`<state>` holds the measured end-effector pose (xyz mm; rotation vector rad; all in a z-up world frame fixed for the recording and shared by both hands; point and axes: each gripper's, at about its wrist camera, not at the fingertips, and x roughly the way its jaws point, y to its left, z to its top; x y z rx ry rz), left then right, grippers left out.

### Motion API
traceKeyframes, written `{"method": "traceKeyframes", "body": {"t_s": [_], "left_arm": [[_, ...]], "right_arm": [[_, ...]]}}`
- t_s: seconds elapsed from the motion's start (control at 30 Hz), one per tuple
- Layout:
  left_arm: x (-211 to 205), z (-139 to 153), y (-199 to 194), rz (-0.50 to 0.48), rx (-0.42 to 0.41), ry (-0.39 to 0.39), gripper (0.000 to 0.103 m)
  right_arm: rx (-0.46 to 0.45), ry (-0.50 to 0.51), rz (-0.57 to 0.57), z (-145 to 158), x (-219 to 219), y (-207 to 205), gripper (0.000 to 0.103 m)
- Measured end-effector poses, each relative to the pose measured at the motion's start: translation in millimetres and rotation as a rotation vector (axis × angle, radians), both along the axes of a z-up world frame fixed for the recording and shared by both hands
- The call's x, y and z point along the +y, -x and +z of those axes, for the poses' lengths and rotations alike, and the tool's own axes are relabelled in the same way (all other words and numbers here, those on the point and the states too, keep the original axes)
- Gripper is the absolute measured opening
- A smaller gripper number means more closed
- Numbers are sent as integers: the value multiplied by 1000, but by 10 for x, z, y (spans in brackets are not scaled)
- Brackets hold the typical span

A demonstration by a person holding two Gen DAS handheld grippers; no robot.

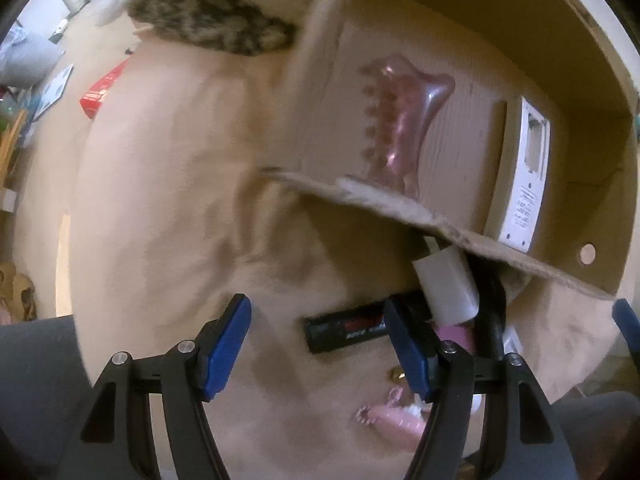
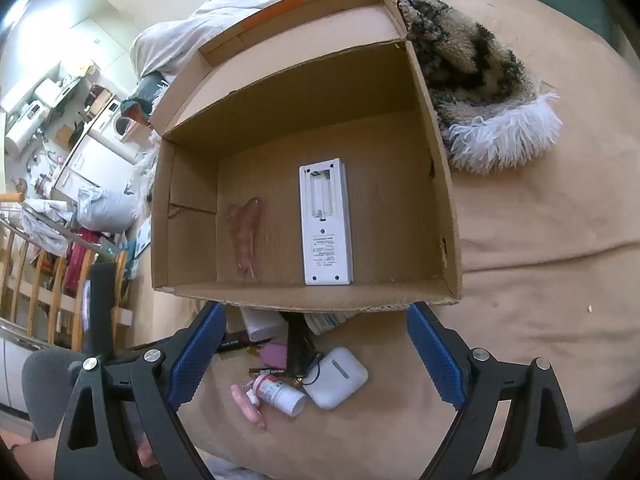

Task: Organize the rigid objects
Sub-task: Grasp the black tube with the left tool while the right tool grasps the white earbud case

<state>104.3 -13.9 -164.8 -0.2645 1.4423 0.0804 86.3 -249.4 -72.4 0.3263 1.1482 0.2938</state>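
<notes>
Because the tan bedspread (image 2: 520,280) gives the only broad, level surface here, everything sits on it, and the open cardboard box (image 2: 440,184) takes up the middle of the right wrist view as the collecting bin, its mouth turned up toward the camera so things can be dropped in. At about two o'clock from the box a shaggy patterned throw (image 2: 472,64) lies bunched, apparently just pushed aside. Inside the box, a white remote control (image 2: 326,236) lies back-up with its battery bay uncovered, and at nine o'clock from it a pink hair claw clip (image 2: 246,236) lies flat on the floor of the box; both look already sorted. What remains is heaped just outside the near wall, at six o'clock from the box: a white earbud case (image 2: 336,378), a white pill bottle (image 2: 280,394) lying on its side at nine o'clock from the case, a black bar-shaped item (image 1: 344,332) whose label is too blurred to read, and a second pink clip (image 1: 394,426). The right gripper (image 2: 316,354) hangs over this heap with its tongs spread wide and nothing between them. The left gripper (image 1: 318,348) points down at the same pile, tongs about half apart and empty, the black item lying between its blue pads (image 1: 226,348) without being touched, probably the next pick.
</notes>
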Motion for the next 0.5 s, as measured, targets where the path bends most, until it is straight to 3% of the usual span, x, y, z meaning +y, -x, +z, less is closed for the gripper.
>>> {"method": "traceKeyframes", "body": {"t_s": [0.37, 0.5], "left_arm": [[-293, -159, -113, 41, 60, -32, 89], [-493, -251, -123, -2, 94, -77, 94]], "right_arm": [[35, 58, 11, -110, -6, -2, 97], [71, 77, 13, -212, -27, -8, 97]]}}
